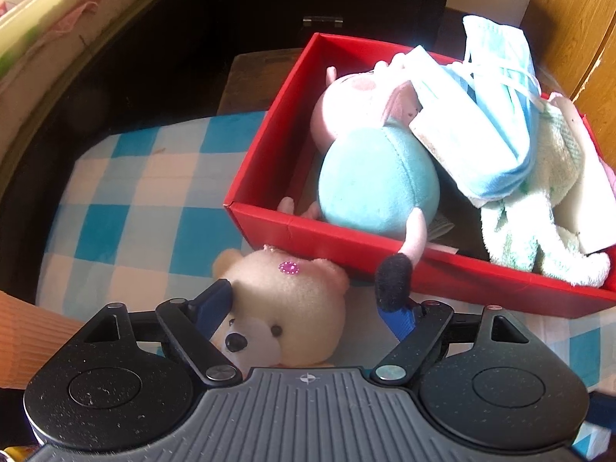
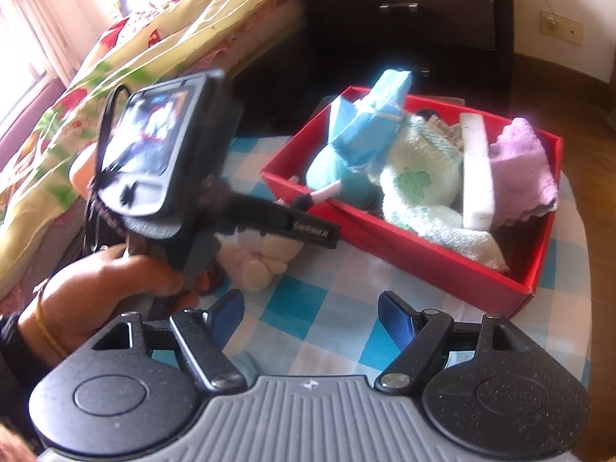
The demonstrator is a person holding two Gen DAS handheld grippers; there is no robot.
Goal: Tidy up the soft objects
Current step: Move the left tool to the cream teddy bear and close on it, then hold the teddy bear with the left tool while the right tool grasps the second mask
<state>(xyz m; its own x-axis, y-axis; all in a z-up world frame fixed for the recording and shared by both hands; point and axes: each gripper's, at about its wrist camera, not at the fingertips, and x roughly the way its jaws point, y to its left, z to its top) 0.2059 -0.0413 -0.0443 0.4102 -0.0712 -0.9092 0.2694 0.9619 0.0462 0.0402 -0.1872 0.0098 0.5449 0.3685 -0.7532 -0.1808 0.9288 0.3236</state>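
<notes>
Left tongs (image 1: 308, 304): spread wide around a cream teddy bear's (image 1: 285, 308) head, not pinching it; left blue pad touching the ear side, right pad apart.
Right tongs (image 2: 312, 319): open, nothing between them, over the checked cloth (image 2: 308, 304).
Teddy bear: lying on the cloth-covered table, just beside the red box's (image 1: 346, 254) near wall.
Red box: holds a pig toy (image 1: 377, 181), blue face masks (image 1: 496, 104), a green-white towel (image 1: 539, 208), a pink cloth (image 2: 523, 165).

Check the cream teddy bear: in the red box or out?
Out. The teddy bear lies on the checkered cloth beside the red box, between the open left gripper fingers.
</notes>
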